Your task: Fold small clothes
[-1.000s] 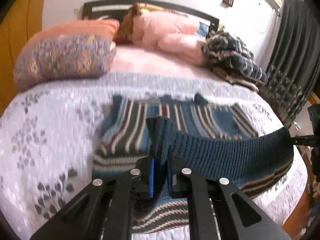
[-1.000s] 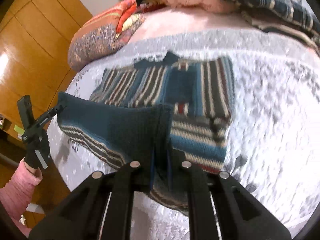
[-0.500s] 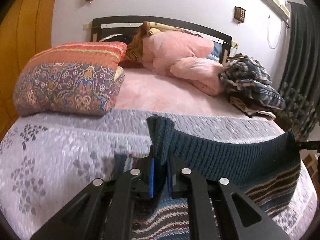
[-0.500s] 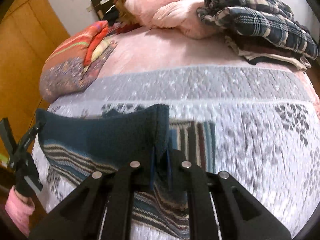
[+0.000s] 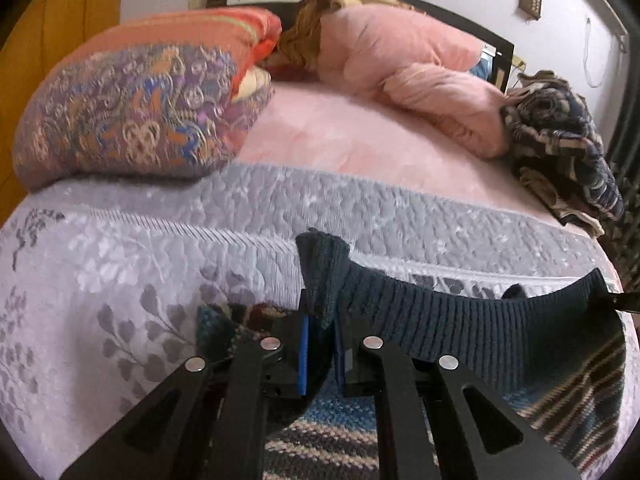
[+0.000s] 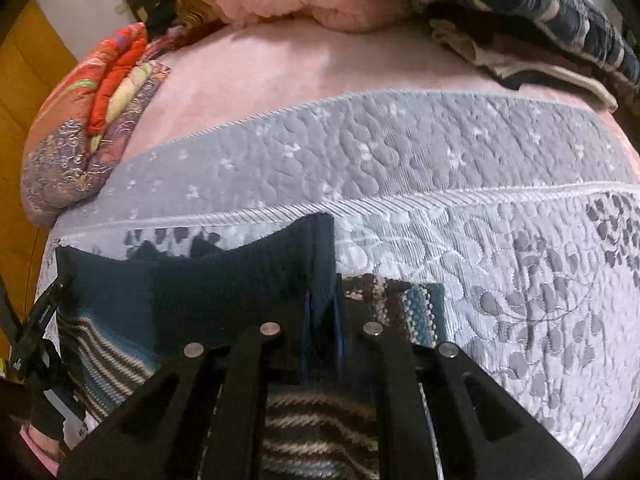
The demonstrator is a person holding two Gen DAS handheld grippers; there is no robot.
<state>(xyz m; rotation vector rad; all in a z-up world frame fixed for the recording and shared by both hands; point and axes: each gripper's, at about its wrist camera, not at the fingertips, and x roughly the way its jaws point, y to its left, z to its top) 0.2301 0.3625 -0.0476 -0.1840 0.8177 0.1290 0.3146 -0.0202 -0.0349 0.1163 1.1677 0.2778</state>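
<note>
At nine o'clock in the left wrist view a patterned purple-and-orange pillow (image 5: 136, 116) lies at the head of the bed, on the grey quilted bedspread (image 5: 120, 264). At six o'clock the left gripper (image 5: 320, 344) is clamped narrow on a corner of the dark ribbed hem of the striped knit sweater (image 5: 460, 320), which stands up between its blue pads. The hem stretches toward three o'clock, where the tip of the right gripper (image 5: 624, 301) pinches the other corner. A pink blanket (image 5: 420, 76) sits at one o'clock, and a plaid blanket (image 5: 560, 140) at two o'clock.

In the right wrist view the left gripper (image 6: 48, 312) shows at nine o'clock, gripping its corner. The sweater (image 6: 192, 288) hangs between the two, its striped body over the bedspread (image 6: 520, 272). At six o'clock the right gripper (image 6: 320, 320) is closed tight on its hem corner.
</note>
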